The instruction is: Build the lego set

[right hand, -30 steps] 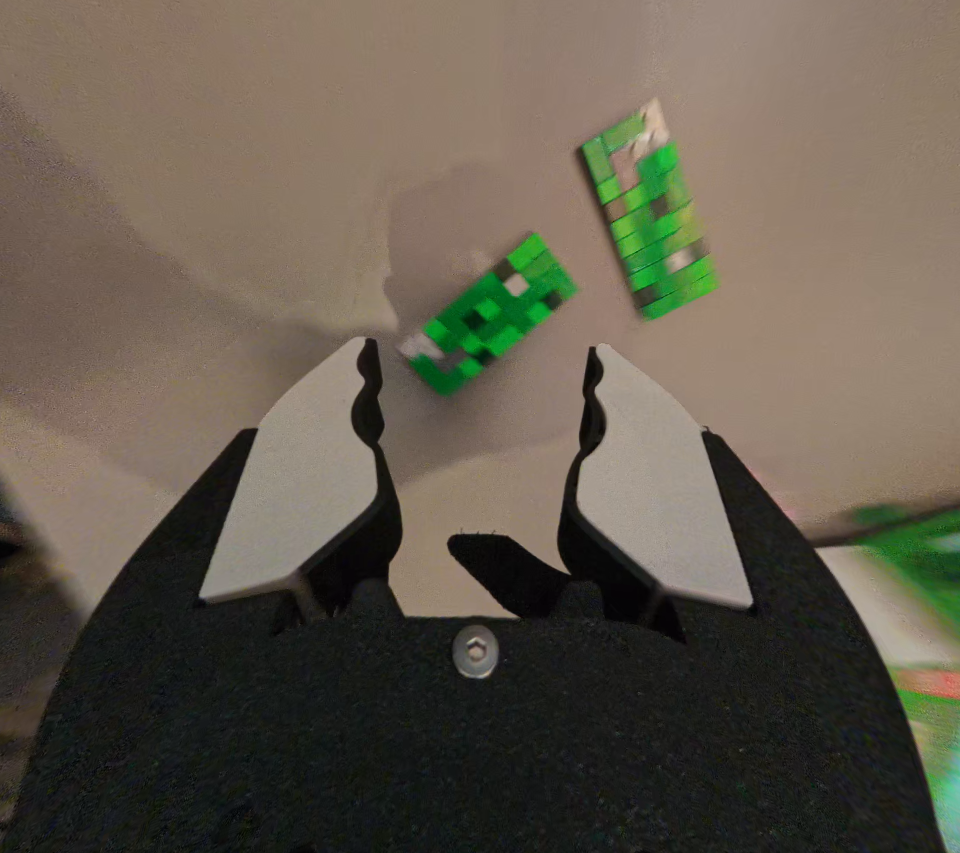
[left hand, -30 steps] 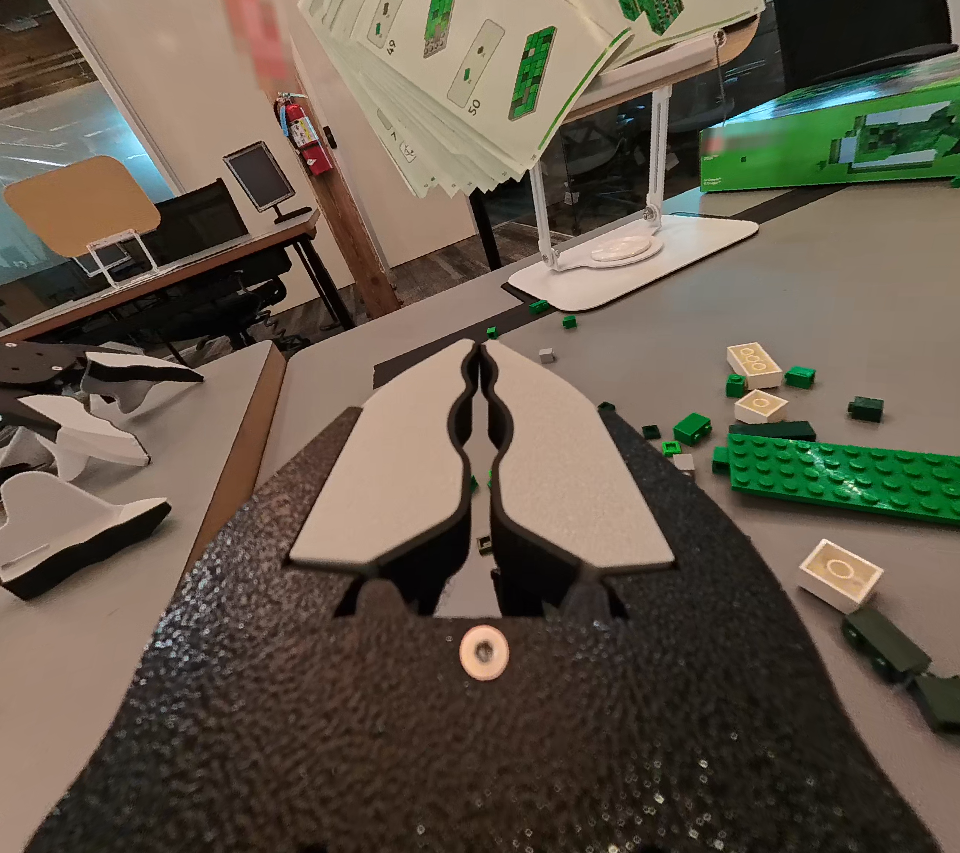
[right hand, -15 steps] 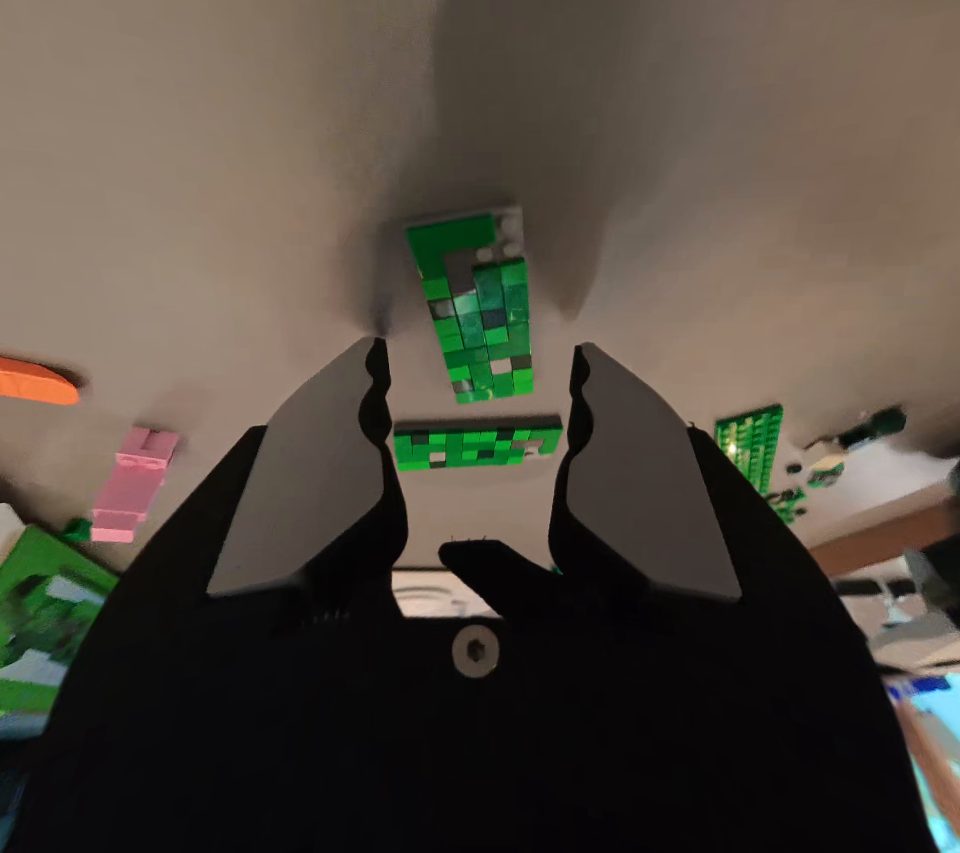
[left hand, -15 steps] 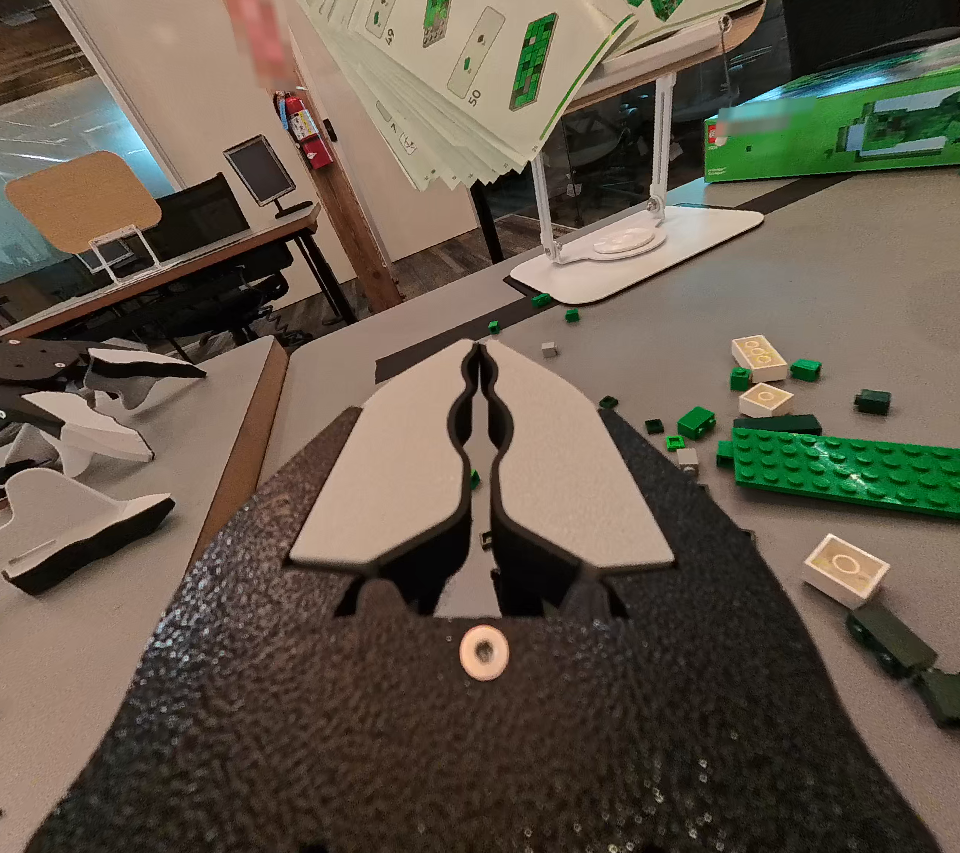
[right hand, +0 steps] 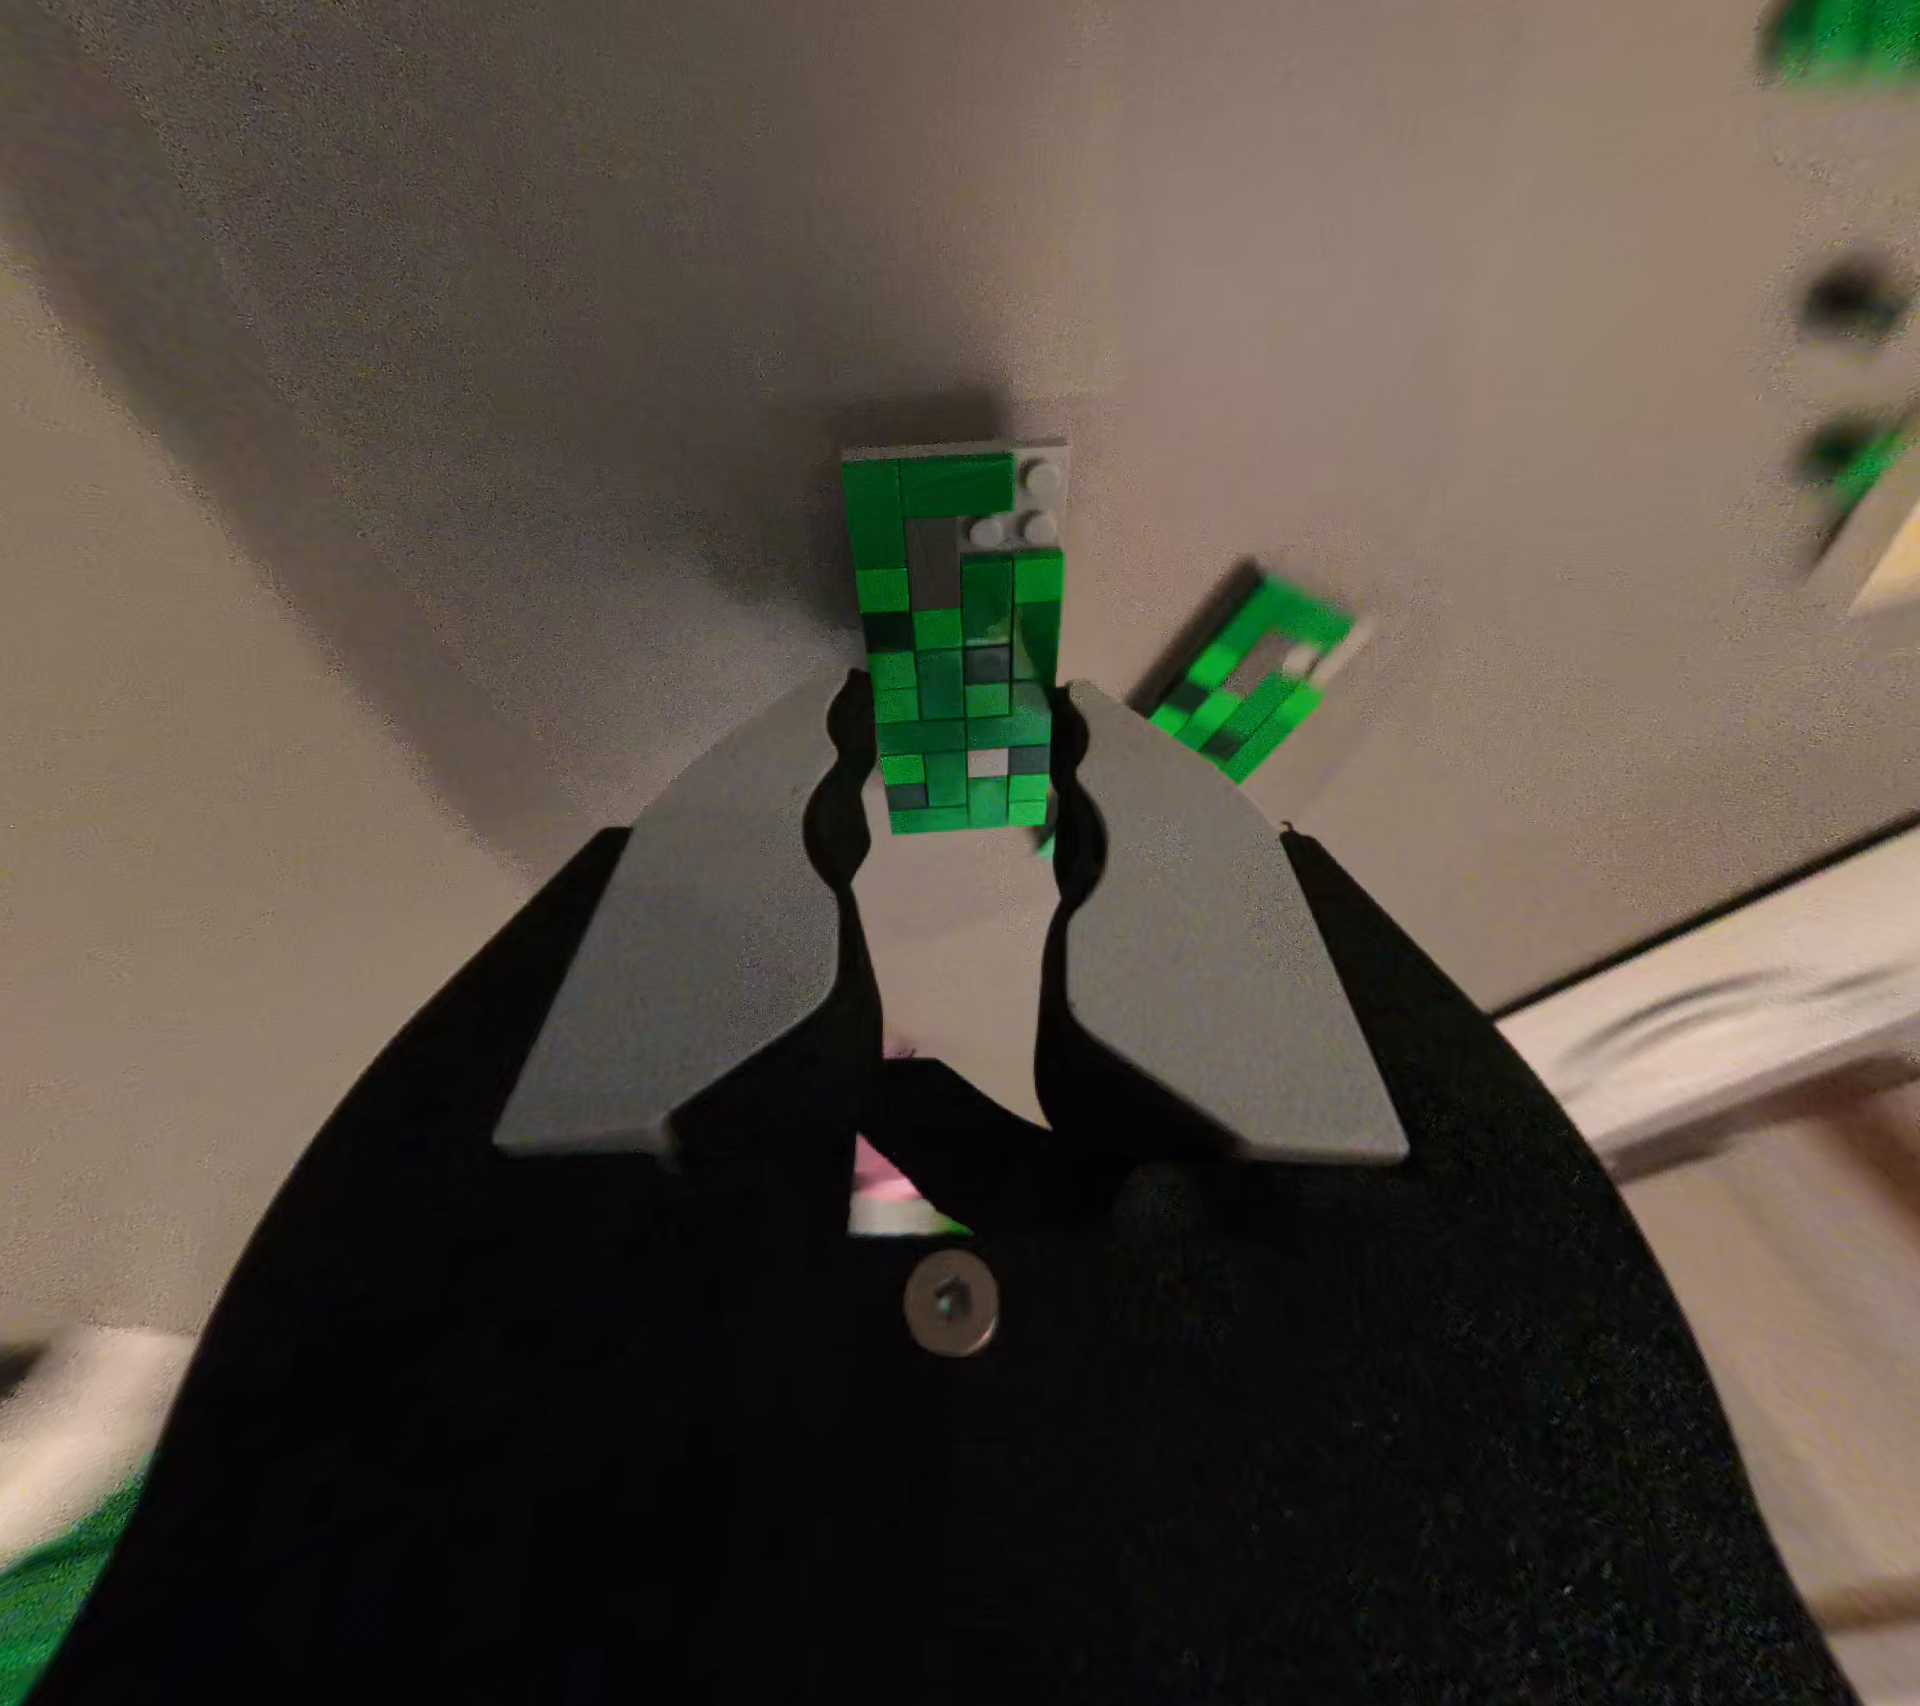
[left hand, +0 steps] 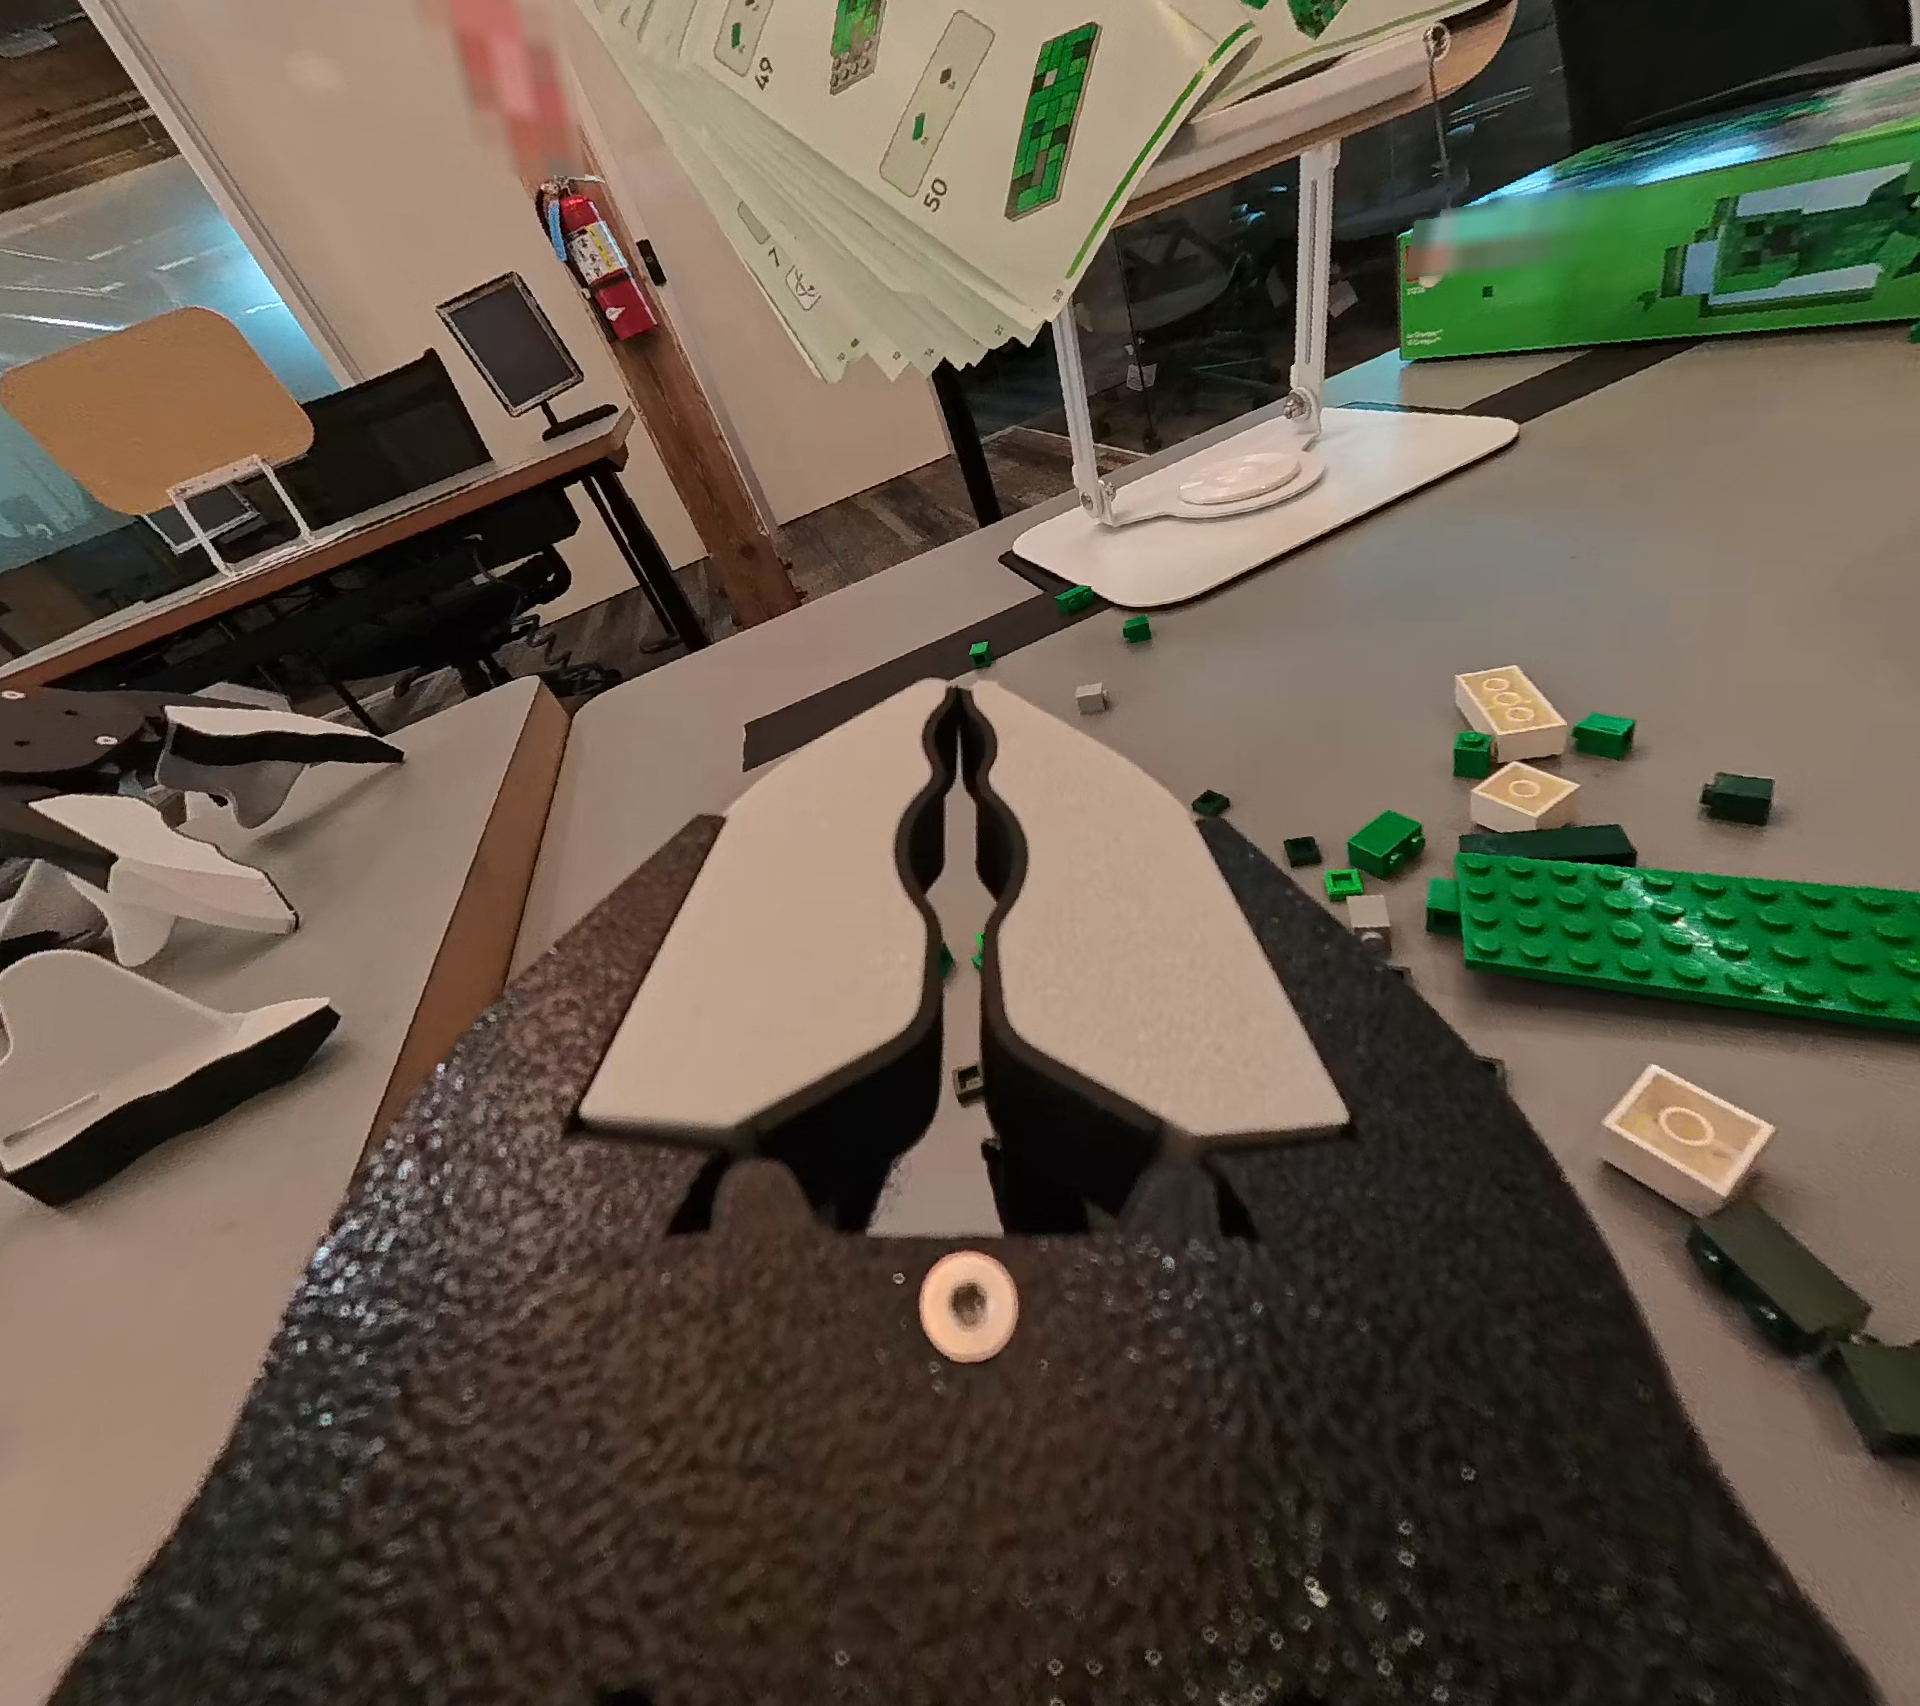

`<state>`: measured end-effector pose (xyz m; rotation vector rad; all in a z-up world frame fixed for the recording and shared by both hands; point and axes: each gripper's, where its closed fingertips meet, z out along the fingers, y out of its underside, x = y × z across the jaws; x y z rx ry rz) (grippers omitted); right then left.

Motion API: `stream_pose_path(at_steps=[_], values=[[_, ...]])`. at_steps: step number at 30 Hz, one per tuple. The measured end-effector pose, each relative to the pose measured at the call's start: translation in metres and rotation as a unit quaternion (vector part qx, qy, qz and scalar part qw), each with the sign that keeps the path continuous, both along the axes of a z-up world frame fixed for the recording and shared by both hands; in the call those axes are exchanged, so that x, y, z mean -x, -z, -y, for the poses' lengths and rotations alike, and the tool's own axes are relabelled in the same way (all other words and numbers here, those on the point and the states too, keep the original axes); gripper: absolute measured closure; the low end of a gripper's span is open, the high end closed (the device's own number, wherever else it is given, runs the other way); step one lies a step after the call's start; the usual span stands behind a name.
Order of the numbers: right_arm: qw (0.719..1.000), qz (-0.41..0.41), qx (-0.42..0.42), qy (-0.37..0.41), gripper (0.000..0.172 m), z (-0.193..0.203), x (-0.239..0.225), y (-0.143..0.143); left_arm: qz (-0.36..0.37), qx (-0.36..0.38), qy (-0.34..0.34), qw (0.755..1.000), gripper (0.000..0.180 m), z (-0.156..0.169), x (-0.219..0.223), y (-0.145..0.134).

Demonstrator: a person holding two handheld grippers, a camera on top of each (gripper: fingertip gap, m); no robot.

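Observation:
In the right wrist view my right gripper [right hand: 961, 700] is shut on a flat panel of green, dark green and grey tiles [right hand: 956, 617]. Both pads press on its long edges near the lower end. The panel's far end shows bare grey studs. It stays sharp while the grey table [right hand: 416, 306] behind is blurred. A second, similar green panel [right hand: 1247, 680] lies on the table just to the right. In the left wrist view my left gripper [left hand: 958, 695] is shut, tips together, low over the grey table [left hand: 1558, 576], with nothing seen between the pads.
A long green studded plate [left hand: 1683, 939], white bricks [left hand: 1507, 711] and small green and dark green pieces [left hand: 1382, 841] lie right of the left gripper. An open instruction booklet [left hand: 935, 46] sits on a white stand [left hand: 1247, 503]. A green box [left hand: 1683, 264] is far right. Spare gripper fingers [left hand: 156, 1064] lie left.
My right gripper's jaws closed from wide open onto the green tiled panel while its view swung over the table. My left gripper stayed shut and drifted only slightly.

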<state>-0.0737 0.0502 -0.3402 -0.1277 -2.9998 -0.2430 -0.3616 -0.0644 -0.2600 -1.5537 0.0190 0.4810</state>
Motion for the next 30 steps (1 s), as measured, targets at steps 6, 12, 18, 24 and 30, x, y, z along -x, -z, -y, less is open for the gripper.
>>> stream_pose_path(at_steps=[6,12,18,24,30], values=[[0.950,0.027,0.028,0.309,0.140,-0.006,-0.001,0.003,0.004,-0.002,0.001,1.000,0.180,0.000,0.000,0.000],[0.953,0.006,0.007,0.303,0.139,-0.012,-0.002,0.010,-0.004,0.001,0.001,1.000,0.180,0.000,-0.002,0.000],[0.940,-0.028,0.031,0.339,0.119,-0.010,-0.007,0.003,-0.004,0.000,0.002,1.000,0.180,0.000,-0.001,0.000],[0.751,-0.291,0.299,0.512,0.123,0.009,0.021,-0.043,0.021,-0.014,0.004,1.000,0.180,0.001,0.004,-0.002],[0.533,-0.575,0.318,0.533,0.129,-0.037,0.023,-0.080,0.032,-0.006,0.017,0.999,0.180,0.001,0.002,0.000]])
